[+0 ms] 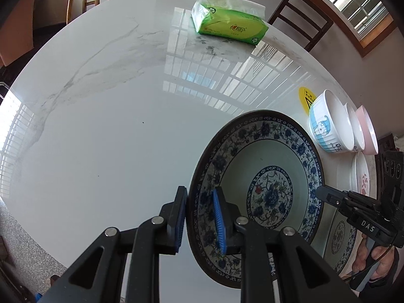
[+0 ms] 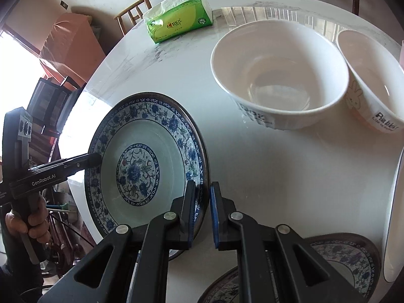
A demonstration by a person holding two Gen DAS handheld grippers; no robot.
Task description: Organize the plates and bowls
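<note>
Daylight from my window (image 1: 358, 7) glares in grid reflections on the glossy table (image 1: 126, 131) (blown out at the left edge); fisheye bends the edges, corners vignette dark.

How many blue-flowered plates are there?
2: one plate held up by both grippers, left and right; a second plate lying on the table beneath. Others may be hidden.

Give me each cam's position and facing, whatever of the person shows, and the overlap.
Left wrist: on the left gripper, angled down at the table; jaws straddle the blue-patterned plate's rim; a hand shows at the right edge.
Right wrist: on the right gripper, angled down; jaws straddle the opposite rim; a hand shows at the left edge.
Shared: plate, tissue pack, bowls, each other's gripper.
</note>
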